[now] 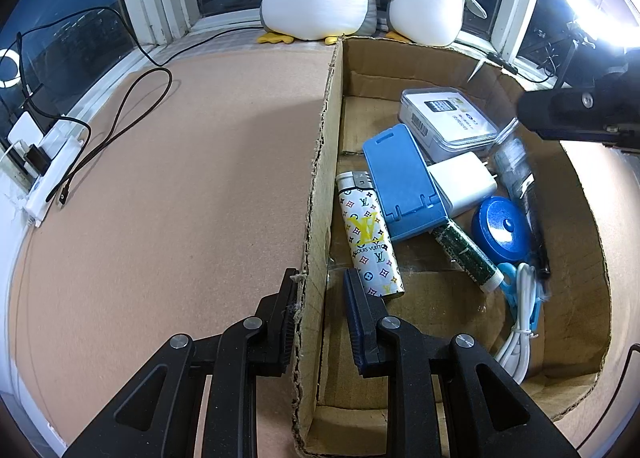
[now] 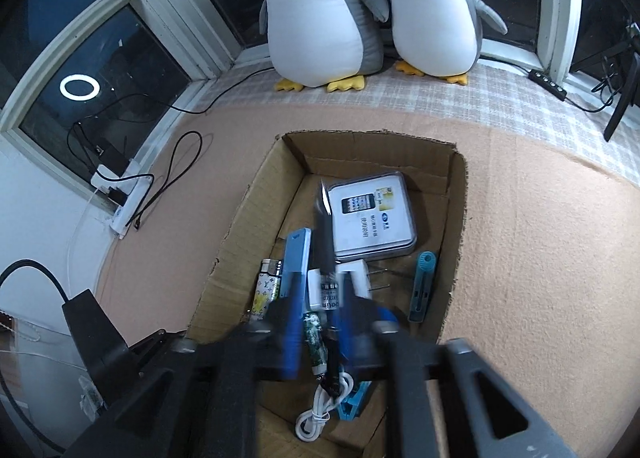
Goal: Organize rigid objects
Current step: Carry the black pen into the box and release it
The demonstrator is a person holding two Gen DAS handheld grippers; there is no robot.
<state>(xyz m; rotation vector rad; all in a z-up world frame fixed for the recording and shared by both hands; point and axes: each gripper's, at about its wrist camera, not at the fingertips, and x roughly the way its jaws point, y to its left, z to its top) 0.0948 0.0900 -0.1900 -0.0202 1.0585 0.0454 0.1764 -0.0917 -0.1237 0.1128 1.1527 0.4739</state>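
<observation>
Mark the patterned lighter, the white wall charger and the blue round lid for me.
Patterned white lighter [image 1: 370,242]: left wrist view, mid-body.
White wall charger [image 1: 464,184]: left wrist view, top face.
Blue round lid [image 1: 500,228]: left wrist view, centre.

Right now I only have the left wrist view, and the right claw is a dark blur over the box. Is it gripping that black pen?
Observer: From the right wrist view, the black pen sits between the blue pads of the right claw. The pads seem to stand apart from it, though the picture is blurred.
Operator: Is anything in the box hidden from me?
Observer: Yes. A teal cutter lies along the right wall of the cardboard box, beside the prongs of the white charger.
</observation>
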